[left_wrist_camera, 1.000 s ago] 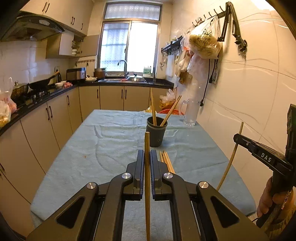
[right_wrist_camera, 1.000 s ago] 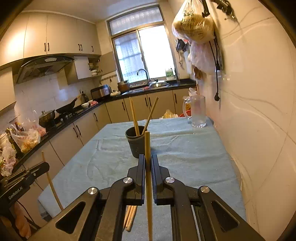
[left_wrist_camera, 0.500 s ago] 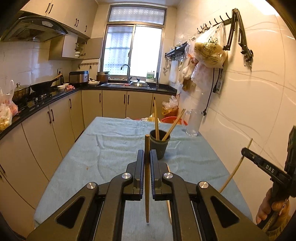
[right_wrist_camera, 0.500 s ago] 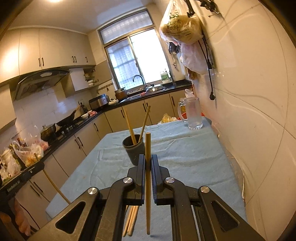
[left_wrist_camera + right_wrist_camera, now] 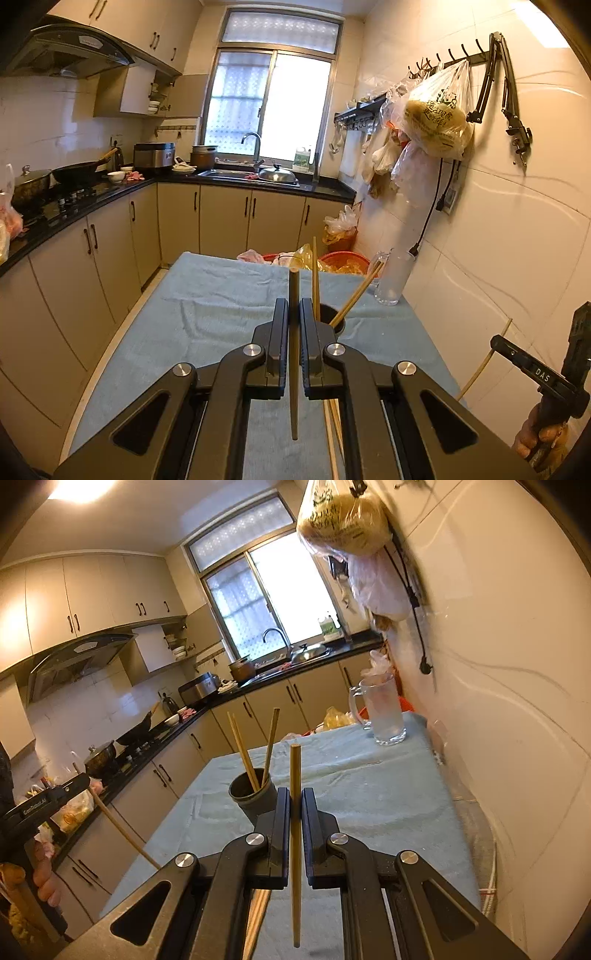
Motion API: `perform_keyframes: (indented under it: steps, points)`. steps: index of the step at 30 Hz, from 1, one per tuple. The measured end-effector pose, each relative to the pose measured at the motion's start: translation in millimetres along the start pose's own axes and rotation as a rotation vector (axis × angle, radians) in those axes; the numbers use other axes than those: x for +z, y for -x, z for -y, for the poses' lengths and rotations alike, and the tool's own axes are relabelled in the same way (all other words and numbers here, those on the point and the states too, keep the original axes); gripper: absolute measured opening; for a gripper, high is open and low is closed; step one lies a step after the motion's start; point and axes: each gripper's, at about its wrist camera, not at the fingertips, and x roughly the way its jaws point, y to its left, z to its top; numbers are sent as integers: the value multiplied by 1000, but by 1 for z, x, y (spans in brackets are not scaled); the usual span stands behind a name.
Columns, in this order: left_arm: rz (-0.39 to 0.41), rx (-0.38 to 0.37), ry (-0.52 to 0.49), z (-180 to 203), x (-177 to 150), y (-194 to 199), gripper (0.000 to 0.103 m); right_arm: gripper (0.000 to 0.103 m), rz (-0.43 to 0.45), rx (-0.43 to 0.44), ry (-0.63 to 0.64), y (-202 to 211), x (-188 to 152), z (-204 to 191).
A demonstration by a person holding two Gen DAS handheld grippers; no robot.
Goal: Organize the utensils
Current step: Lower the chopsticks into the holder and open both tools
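2 chopsticks in the air, one per gripper. Left gripper (image 5: 294, 325) clenched on a chopstick (image 5: 294, 354), held roughly upright, tip hanging free below the jaws. Right gripper (image 5: 294, 808) same: clamped on its own chopstick (image 5: 295, 845), also near vertical.

Dark cup (image 5: 252, 794) sits on the blue cloth-covered table (image 5: 369, 794), just ahead of both grippers, w/ 2 chopsticks (image 5: 243, 753) already leaning in it. In left view the cup (image 5: 334, 322) is partly hidden behind the right finger. More loose chopsticks (image 5: 332, 435) lie on the cloth below the left gripper, so job's prob. mid-way.

Step in hand, imo: carry phase, both sticks lifted clear of the table, heading for the cup.

Next move needs: bring lower tip over the cup mouth, keep stick near vertical, lower till tip's inside the rim, then release. Do one gripper at a time; cup mouth is narrow and the leaning sticks eat room. Knocking them could tip the cup.
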Motion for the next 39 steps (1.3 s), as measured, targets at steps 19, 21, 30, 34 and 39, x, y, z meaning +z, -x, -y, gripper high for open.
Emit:
perform_keyframes:
  steps: [19,21,30,34,39]
  points:
    - [80,-141,-50,5,101,-88,5,7,199,81,28,-86,106,-69]
    - [77,-154,-46,8,106,-103,5,7,213,79,31,-100,111,-74]
    - [-33,-143,-70,26,86,-185,5,7,154,-1,42,-173,94,-68]
    - [-109,-112,-102,28,66,-209,5,7,52,-3,-12,-203,80,-50]
    - [-97,-90,-111,25,61,-200,7,8,5,-18,-13,-212,74,-42]
